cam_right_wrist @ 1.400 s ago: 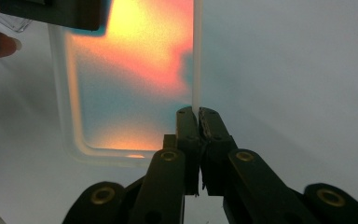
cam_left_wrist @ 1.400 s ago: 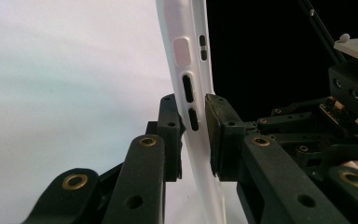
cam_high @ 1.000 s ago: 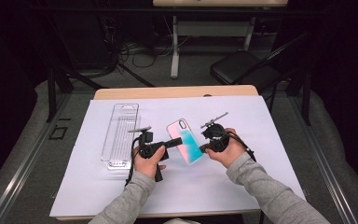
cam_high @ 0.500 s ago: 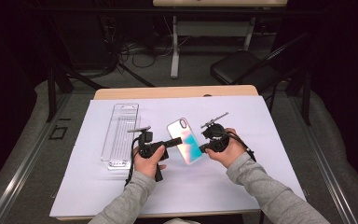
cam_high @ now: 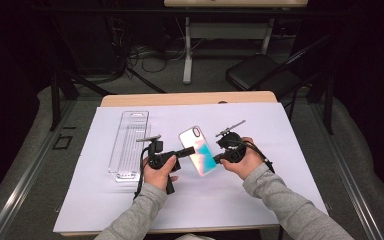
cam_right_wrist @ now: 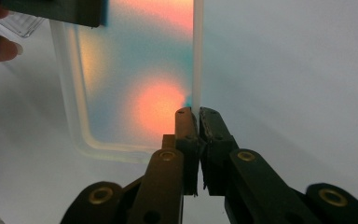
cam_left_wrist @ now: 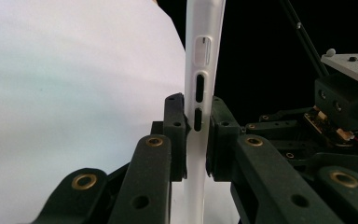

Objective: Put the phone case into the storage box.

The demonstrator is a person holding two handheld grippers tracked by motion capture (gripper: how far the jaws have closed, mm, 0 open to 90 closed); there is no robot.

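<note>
At frame centre, the phone case (cam_high: 198, 150) hangs above the white sheet (cam_high: 280, 185). The left gripper (cam_high: 187, 150) pinches its left edge, the right gripper (cam_high: 217, 159) its right. A clear tray (cam_high: 128, 145) lies left, apart.

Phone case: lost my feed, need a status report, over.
Left claw shut on phone case edge. Right claw shut on its opposite edge. Case held tilted above white sheet. Clear plastic tray lies left, nothing in the way.

No legible text, label, brand, number or sign appears on any surface in the three views.
</note>
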